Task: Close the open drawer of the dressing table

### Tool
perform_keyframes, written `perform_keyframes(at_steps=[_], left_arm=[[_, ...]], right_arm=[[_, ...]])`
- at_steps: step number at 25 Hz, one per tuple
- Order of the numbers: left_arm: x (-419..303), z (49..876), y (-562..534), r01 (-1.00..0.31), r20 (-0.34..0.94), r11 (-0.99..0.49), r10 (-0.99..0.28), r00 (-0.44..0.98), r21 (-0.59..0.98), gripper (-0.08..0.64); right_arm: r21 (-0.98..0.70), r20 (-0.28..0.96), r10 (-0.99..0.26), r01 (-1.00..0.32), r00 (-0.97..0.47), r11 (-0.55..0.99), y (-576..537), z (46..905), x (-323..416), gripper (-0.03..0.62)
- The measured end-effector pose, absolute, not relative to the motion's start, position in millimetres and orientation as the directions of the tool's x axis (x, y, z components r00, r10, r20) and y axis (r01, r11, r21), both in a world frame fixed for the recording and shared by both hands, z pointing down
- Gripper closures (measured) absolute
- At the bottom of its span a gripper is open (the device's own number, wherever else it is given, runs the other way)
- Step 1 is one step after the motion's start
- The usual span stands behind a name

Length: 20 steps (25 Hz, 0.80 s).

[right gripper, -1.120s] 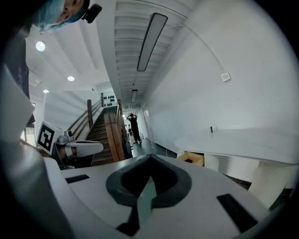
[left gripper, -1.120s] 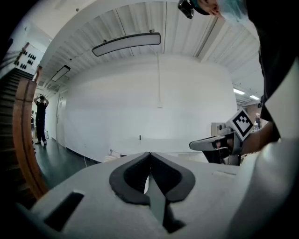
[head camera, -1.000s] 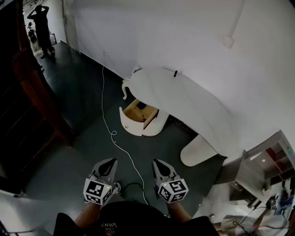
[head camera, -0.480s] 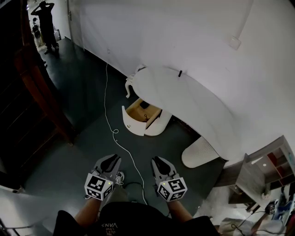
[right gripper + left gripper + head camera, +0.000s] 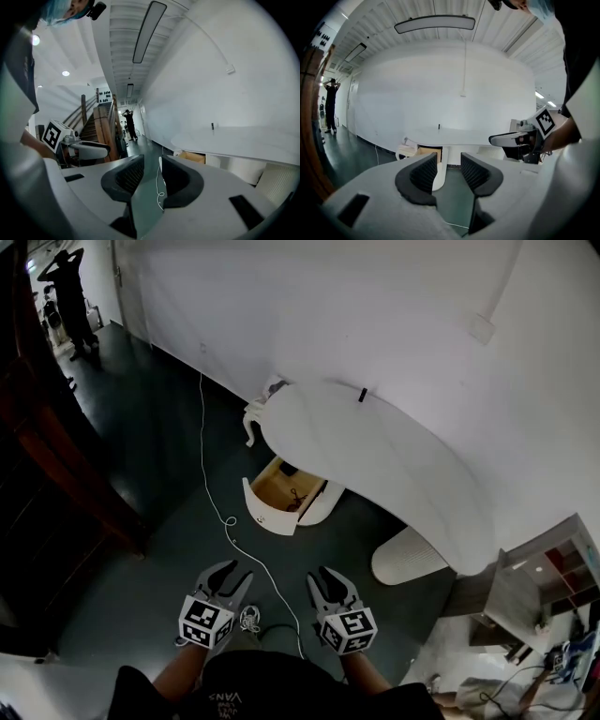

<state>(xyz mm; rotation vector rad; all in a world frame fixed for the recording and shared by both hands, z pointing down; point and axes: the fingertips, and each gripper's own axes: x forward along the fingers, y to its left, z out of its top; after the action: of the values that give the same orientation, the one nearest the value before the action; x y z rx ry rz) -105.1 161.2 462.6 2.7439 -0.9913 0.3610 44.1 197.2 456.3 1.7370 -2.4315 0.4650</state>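
Fingers (image 5: pixel 424 173) of left gripper (image 5: pixel 226 574), right gripper (image 5: pixel 326 577): just opened wide, empty; drawer (image 5: pixel 274 491): well ahead, untouched

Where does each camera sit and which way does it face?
Head view: on the head, steeply down at dressing table and open drawer; forearms and left gripper, right gripper show.
Left gripper view: on that gripper, facing the table; own jaws just opened, nothing between.
Right gripper view: on that gripper, facing along the wall; jaws just opened, nothing between.
All share the drawer.
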Motion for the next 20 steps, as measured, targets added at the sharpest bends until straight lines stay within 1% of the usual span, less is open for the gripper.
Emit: perform_keyframes(at_steps=[12,20], left_arm=[[-113.8,489.4,41.4,-0.563,0.349,-0.822,-0.505,0.789,0.084,0.409],[-98.7,523.4,2.5,-0.566,0.397,-0.818,-0.487,0.778,0.107,0.410]], right_arm=[[-0.155,0.325,-0.924,-0.975,-0.202,0.158,109.1,485.5,37.5,0.489],[-0.157,0.375,-0.906,-0.977,-0.195,0.146,78.5,507.3,47.8,0.489]])
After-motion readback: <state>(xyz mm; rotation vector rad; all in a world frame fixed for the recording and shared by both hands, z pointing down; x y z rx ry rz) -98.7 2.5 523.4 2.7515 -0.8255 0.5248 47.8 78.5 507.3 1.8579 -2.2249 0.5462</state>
